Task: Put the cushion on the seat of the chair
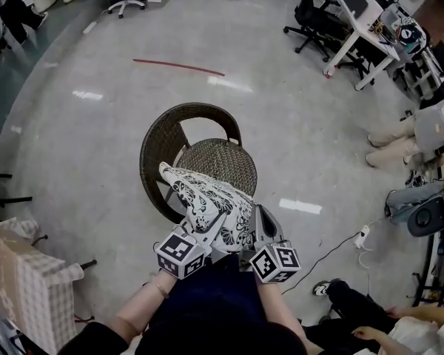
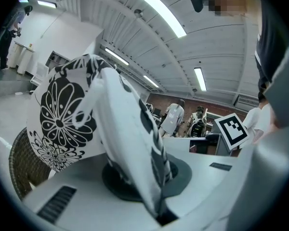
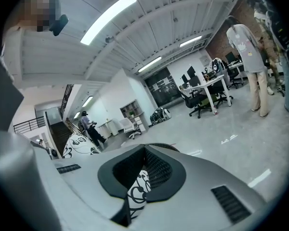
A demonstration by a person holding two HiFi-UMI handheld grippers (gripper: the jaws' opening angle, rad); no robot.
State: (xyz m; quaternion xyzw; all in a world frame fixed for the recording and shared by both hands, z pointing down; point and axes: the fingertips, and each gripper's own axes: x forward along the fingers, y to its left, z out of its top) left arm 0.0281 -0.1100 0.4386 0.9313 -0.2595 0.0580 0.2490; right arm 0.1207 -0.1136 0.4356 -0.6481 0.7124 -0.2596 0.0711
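Between your smooth grey plastic fingers [image 3: 221, 177], the cushion [image 1: 211, 198] is soft matt cloth, printed black on white. Beyond them, the chair [image 1: 157, 135] is rough dark wicker; the floor [image 1: 96, 146] shines smooth.

Glossy grey floor [image 1: 96, 139], red strip [image 1: 179, 66], white desks [image 1: 366, 26], black office chairs [image 1: 311, 18], ceiling strip lights [image 2: 159, 8]

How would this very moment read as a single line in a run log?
left gripper: shut on cushion | right gripper: shut on cushion | cushion: above near edge of chair seat | placing: not yet done
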